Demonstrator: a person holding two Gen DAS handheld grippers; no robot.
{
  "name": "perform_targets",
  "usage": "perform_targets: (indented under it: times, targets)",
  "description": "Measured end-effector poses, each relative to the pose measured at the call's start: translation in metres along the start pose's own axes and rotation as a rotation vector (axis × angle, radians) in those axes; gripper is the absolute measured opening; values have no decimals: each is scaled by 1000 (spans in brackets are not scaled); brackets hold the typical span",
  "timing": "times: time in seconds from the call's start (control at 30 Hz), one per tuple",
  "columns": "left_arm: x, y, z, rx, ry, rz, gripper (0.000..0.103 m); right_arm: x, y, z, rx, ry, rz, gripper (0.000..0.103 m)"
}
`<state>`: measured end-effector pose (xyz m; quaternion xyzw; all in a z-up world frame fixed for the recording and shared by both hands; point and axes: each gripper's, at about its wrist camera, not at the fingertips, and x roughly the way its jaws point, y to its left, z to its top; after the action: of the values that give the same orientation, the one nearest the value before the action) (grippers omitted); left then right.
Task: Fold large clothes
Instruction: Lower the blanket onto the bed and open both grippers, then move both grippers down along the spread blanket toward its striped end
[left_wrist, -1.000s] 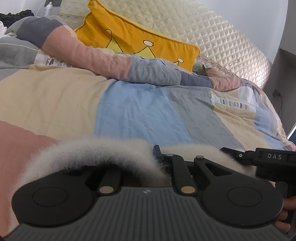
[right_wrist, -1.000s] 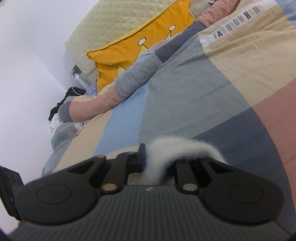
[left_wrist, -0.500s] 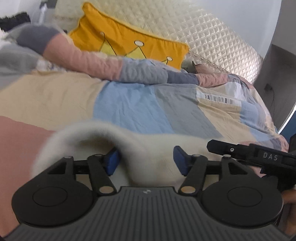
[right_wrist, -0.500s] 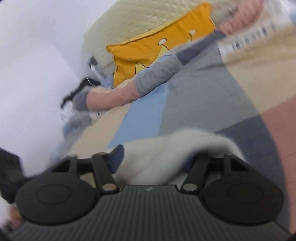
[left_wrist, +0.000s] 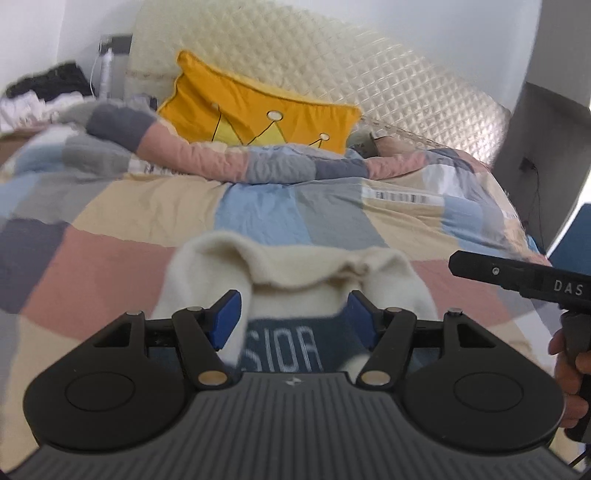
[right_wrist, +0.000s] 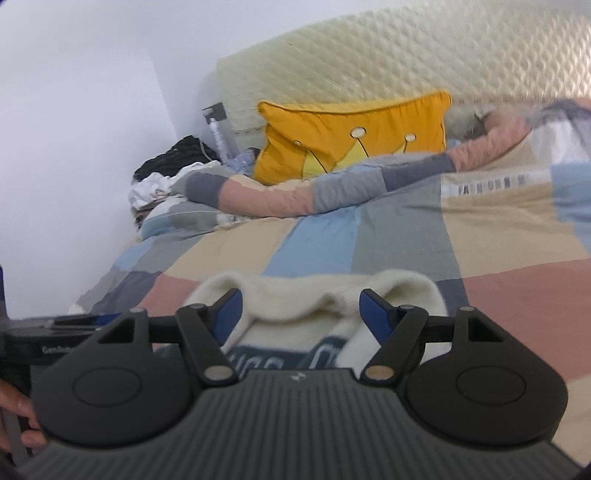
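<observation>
Left gripper (left_wrist: 291, 314): jaws wide, empty.
Right gripper (right_wrist: 299, 314): jaws wide, empty.
Risk: cream sweater (left_wrist: 295, 266), just beyond both grippers, may slump unfolded on the bed (left_wrist: 147, 206).

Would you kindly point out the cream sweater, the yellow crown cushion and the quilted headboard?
cream sweater (left_wrist: 295, 264): left wrist view, on its folded cream upper edge.
yellow crown cushion (right_wrist: 332, 129): right wrist view, on its plain yellow face.
quilted headboard (left_wrist: 332, 62): left wrist view, on its padded front.
</observation>
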<state>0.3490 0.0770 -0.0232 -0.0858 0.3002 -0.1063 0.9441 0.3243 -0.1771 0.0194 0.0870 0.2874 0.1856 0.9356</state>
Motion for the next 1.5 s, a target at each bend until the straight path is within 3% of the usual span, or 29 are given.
perform_targets:
  times: [0.33, 0.5, 0.67, 0.93, 1.17, 1.27, 1.37, 1.5]
  targets:
    - [-156, -39, -42, -39, -67, 14, 71, -130, 64, -41, -81, -38, 2, 72]
    - [-216, -38, -65, -65, -33, 63, 72, -180, 82, -69, -41, -57, 13, 72]
    - [-254, -26, -92, -35, 14, 130, 72, -200, 90, -103, 12, -31, 15, 72]
    - [-256, 23, -155, -131, 240, 218, 72, -180, 97, -159, 61, 86, 30, 72]
    - [-253, 45, -179, -225, 286, 201, 72, -159, 92, -189, 118, 182, 26, 72]
    - [-242, 38, -181, -195, 313, 178, 72, -155, 92, -191, 121, 180, 18, 72]
    - [-229, 32, -182, -150, 355, 205, 72, -152, 89, -192, 132, 186, 14, 72]
    - [-213, 36, -184, -167, 410, 236, 72, -151, 82, -192, 142, 186, -12, 72]
